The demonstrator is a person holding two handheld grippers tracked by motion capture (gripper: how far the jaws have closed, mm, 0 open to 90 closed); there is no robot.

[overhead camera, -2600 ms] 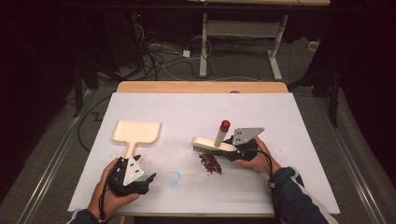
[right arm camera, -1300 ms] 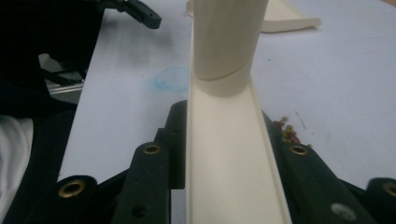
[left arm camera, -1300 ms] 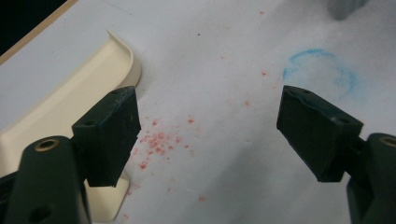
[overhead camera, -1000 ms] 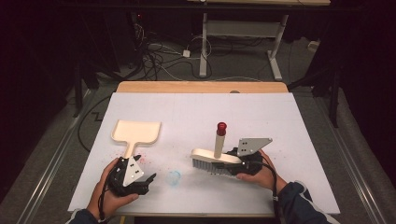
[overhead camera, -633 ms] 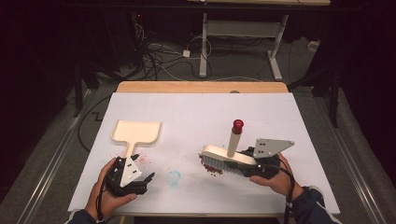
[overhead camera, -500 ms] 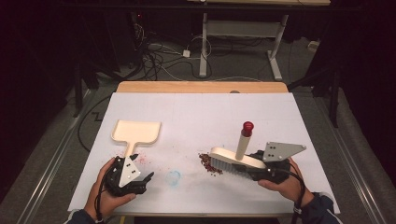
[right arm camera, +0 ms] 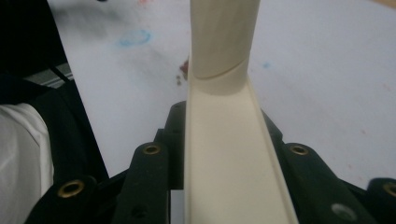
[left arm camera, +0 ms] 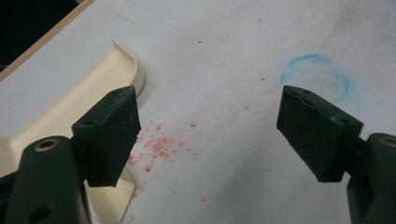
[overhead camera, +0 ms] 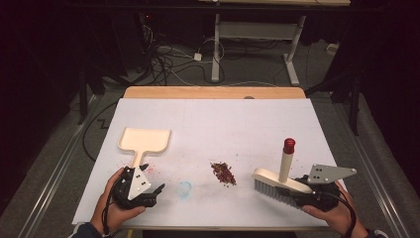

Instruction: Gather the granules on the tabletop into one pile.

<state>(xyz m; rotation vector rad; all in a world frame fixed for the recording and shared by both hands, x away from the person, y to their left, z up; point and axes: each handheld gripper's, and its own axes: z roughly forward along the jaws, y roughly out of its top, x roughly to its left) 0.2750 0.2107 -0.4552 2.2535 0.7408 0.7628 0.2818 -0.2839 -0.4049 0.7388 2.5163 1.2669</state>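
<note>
The right gripper is clamped on the cream brush by its back, bristles down on the white table cover, well to the right of the small heap of red crumbs; the left gripper rests with jaws wide and nothing between them, just below the cream dustpan, whose handle points toward it.

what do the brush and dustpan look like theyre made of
Brush: cream body and upright handle look like smooth moulded plastic with a faint sheen; red cap on top, grey bristles probably synthetic. Dustpan: same cream colour, thin curved rim, matte and seamless, so likely plastic too, though painted wood can't be ruled out.
</note>
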